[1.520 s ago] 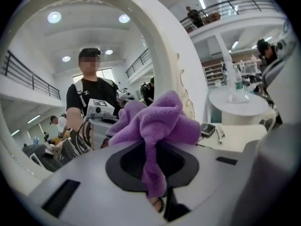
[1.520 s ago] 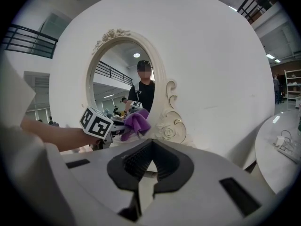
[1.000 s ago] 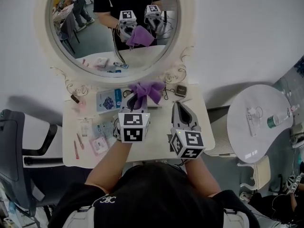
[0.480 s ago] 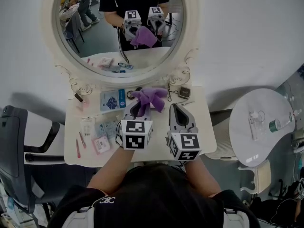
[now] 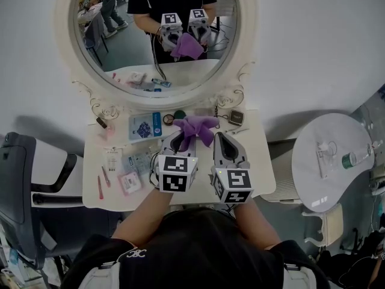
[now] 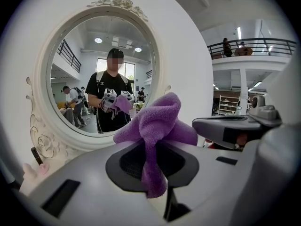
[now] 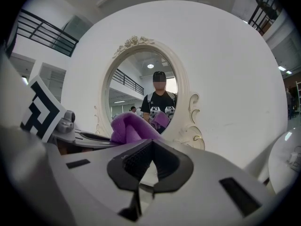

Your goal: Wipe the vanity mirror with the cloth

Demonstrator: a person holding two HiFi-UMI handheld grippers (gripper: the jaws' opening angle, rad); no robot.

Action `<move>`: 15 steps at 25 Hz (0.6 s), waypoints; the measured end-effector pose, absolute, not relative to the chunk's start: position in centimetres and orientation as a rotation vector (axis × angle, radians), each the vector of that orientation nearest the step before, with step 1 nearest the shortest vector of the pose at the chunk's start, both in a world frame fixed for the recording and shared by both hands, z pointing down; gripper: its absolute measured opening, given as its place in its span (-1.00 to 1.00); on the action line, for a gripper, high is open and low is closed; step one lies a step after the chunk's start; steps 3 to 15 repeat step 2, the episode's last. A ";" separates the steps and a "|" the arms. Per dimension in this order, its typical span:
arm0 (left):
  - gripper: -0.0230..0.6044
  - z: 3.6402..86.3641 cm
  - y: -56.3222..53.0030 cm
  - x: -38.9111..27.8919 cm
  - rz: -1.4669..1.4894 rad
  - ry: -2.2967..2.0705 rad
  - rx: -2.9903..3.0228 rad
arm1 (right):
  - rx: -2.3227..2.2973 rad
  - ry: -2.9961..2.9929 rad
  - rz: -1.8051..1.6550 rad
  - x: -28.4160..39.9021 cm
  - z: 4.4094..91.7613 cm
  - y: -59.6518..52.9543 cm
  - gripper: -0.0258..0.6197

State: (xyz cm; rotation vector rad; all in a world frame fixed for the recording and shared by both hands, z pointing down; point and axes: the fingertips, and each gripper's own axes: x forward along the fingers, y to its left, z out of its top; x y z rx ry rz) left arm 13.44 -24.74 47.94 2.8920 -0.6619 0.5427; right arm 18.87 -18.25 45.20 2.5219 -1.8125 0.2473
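The left gripper [image 5: 179,139] has its jaws clenched on the purple cloth [image 6: 157,126]. A narrow fold runs vertically through the jaws, and the bunched rest rises ahead of them, towards the oval vanity mirror [image 5: 150,29] standing upright at the back of the tabletop [image 5: 255,161]. Just beside it, the right gripper [image 7: 146,161] has its jaws closed on nothing.

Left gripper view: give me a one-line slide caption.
Left gripper shut on a purple cloth, facing the oval vanity mirror.

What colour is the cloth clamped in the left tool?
Purple: the fluffy purple cloth shows best in the left gripper view.
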 end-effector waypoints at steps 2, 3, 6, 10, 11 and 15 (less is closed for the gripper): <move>-0.76 48.2 -24.8 13.4 0.552 -0.660 2.890 | 2.519 -1.812 0.254 18.8 45.4 -18.4 -0.90; -0.76 48.2 -24.8 13.4 0.552 -0.660 2.890 | 2.519 -1.812 0.254 18.8 45.4 -18.4 -0.90; -0.76 48.2 -24.8 13.4 0.552 -0.660 2.890 | 2.519 -1.812 0.254 18.8 45.4 -18.4 -0.90; -0.76 48.2 -24.8 13.4 0.552 -0.660 2.890 | 2.519 -1.812 0.254 18.8 45.4 -18.4 -0.90; -0.76 48.2 -24.8 13.4 0.552 -0.660 2.890 | 2.519 -1.812 0.254 18.8 45.4 -18.4 -0.90; -0.76 48.2 -24.8 13.4 0.552 -0.660 2.890 | 2.519 -1.812 0.254 18.8 45.4 -18.4 -0.90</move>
